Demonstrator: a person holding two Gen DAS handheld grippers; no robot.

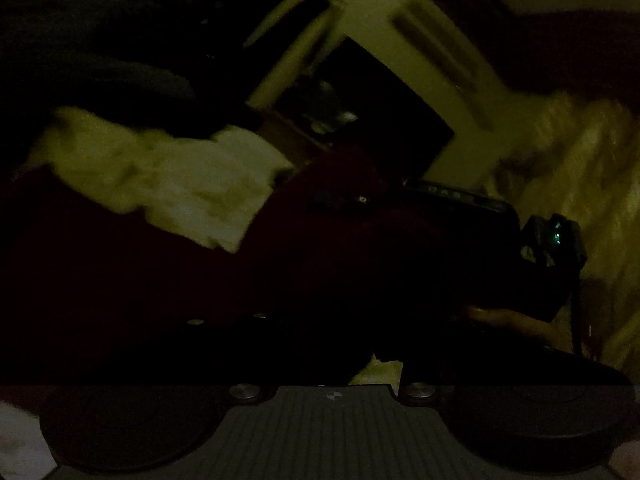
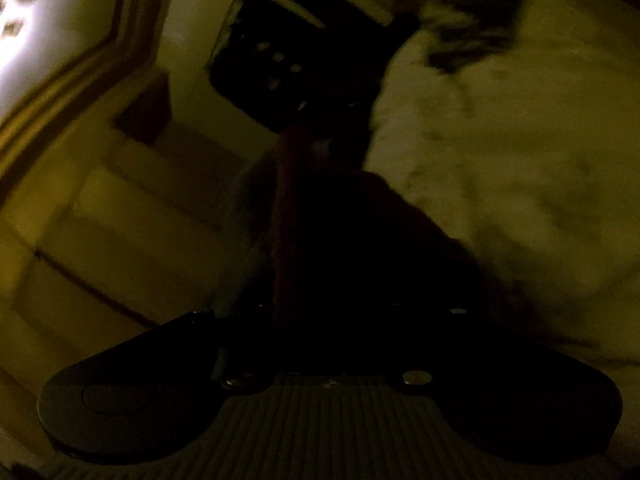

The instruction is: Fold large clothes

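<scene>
The scene is very dark and blurred. In the left wrist view a dark red garment (image 1: 160, 264) fills the lower middle and covers my left gripper (image 1: 320, 344), whose fingers are lost in shadow. The other gripper's black body (image 1: 500, 248) with a green light sits at the right, touching the same cloth. In the right wrist view the dark red garment (image 2: 352, 240) hangs in a narrow bunch straight ahead of my right gripper (image 2: 324, 328); the fingers are hidden in the dark cloth.
A pale bedsheet (image 1: 188, 184) lies behind the garment; it fills the right of the right wrist view (image 2: 520, 180). A dark patterned cloth (image 2: 472, 20) lies at its top. Pale walls and a dark shelf unit (image 2: 280, 68) stand behind.
</scene>
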